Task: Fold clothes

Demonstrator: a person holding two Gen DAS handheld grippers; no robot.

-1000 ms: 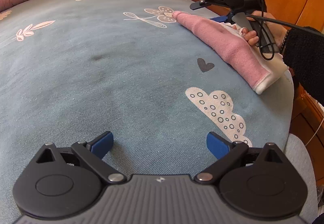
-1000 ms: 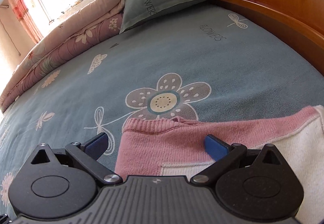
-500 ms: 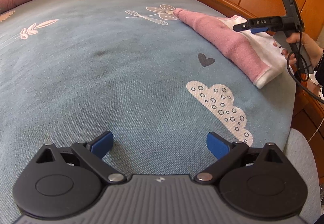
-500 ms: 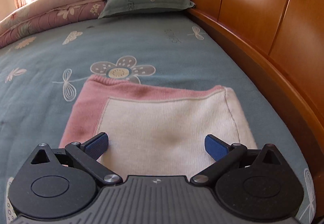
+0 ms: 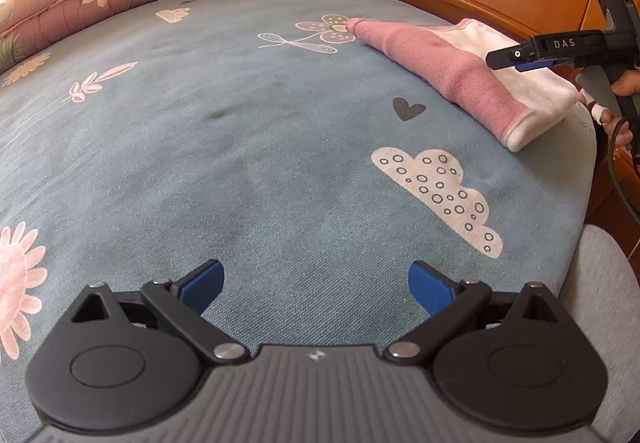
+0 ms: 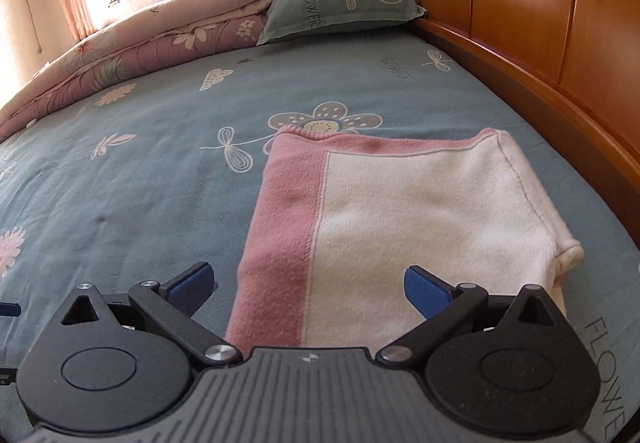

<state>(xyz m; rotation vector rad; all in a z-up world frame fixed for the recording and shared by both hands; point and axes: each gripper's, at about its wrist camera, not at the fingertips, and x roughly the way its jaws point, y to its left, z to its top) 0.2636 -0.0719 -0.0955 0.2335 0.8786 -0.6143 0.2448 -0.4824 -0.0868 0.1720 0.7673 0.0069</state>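
Observation:
A pink and white knitted garment [image 6: 400, 227] lies folded into a rectangle on the blue patterned bedsheet [image 6: 160, 171], near the wooden bed frame. In the left wrist view the same folded garment [image 5: 472, 79] sits at the far right of the bed. My right gripper [image 6: 308, 285] is open just above the garment's near edge, holding nothing. The left wrist view shows that right gripper [image 5: 520, 59] from the side, held in a hand beside the garment. My left gripper [image 5: 316, 283] is open over bare sheet, well away from the garment.
A wooden headboard [image 6: 520, 3] and bed rail [image 6: 560, 111] run along the right. A green pillow [image 6: 344, 3] and a folded floral quilt [image 6: 132, 47] lie at the far end. A grey-clad knee [image 5: 600, 303] shows at the bed's near right edge.
My right gripper has drawn back from over the garment toward its near edge, so the whole folded rectangle now shows. The left gripper has stayed almost still.

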